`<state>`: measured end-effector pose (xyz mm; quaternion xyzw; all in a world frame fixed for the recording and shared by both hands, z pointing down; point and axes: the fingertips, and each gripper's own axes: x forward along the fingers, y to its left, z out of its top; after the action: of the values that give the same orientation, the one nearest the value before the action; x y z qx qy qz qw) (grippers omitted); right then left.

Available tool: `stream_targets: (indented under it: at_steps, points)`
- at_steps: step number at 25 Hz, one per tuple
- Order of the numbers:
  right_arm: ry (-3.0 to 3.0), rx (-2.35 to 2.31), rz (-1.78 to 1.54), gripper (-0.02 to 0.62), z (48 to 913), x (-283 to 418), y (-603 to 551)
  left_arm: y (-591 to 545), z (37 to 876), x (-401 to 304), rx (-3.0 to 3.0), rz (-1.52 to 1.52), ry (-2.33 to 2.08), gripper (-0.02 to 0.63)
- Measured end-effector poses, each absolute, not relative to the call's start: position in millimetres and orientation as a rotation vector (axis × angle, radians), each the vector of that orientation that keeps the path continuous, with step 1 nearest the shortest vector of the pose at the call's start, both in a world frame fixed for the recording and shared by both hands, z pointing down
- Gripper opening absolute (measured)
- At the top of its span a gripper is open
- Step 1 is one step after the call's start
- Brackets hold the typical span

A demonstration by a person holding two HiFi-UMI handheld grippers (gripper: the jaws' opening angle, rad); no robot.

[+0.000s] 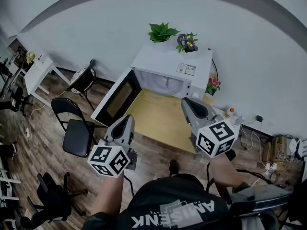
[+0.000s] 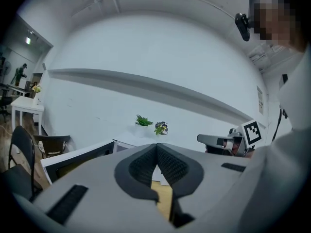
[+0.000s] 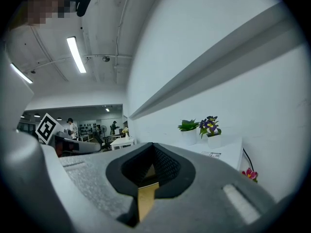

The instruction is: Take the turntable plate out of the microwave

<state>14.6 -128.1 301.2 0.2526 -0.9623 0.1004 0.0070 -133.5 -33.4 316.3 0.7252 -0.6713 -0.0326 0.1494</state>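
Dark pads meet on your left gripper, pressed together with nothing between them. Your right gripper is squeezed closed and empty too. You hold both at the near edge of a wooden table, well apart from each other. Ahead of their tips stands a white microwave, its door swung wide on your left gripper's side. The turntable plate lies inside the cavity, only faintly visible, and neither gripper touches it. Beyond both tips, two potted plants stand on the microwave.
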Motion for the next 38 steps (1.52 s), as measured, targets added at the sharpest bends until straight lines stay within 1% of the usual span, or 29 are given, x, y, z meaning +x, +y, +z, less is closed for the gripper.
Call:
stream_targets:
  at_steps: [8, 16, 20, 27, 33, 38]
  points:
    - [-2.999, 0.716, 0.357, 0.005, 315.6, 8.3, -171.3, -88.9, 319.3, -134.0, 2.085, -0.086, -1.945, 0.002]
    - [-2.985, 0.744, 0.411, 0.005, 329.1, 2.4, -203.2, -126.1, 332.2, -145.1, 2.064, -0.056, -1.903, 0.002]
    - [-2.962, 0.818, 0.456, 0.005, 335.4, -5.0, -213.2, -142.7, 342.9, -151.4, 2.093, -0.027, -1.846, 0.002]
    - [-2.917, 0.966, 0.396, 0.005, 335.9, -34.6, -229.4, -181.5, 346.7, -182.5, 2.201, -0.014, -1.761, 0.002]
    - [-2.861, 1.112, 0.362, 0.005, 328.6, -59.5, -247.0, -215.7, 334.3, -216.3, 2.269, -0.074, -1.676, 0.002]
    - [-2.833, 1.208, 0.395, 0.005, 331.3, -71.4, -249.3, -231.1, 328.9, -226.7, 2.333, -0.12, -1.554, 0.002]
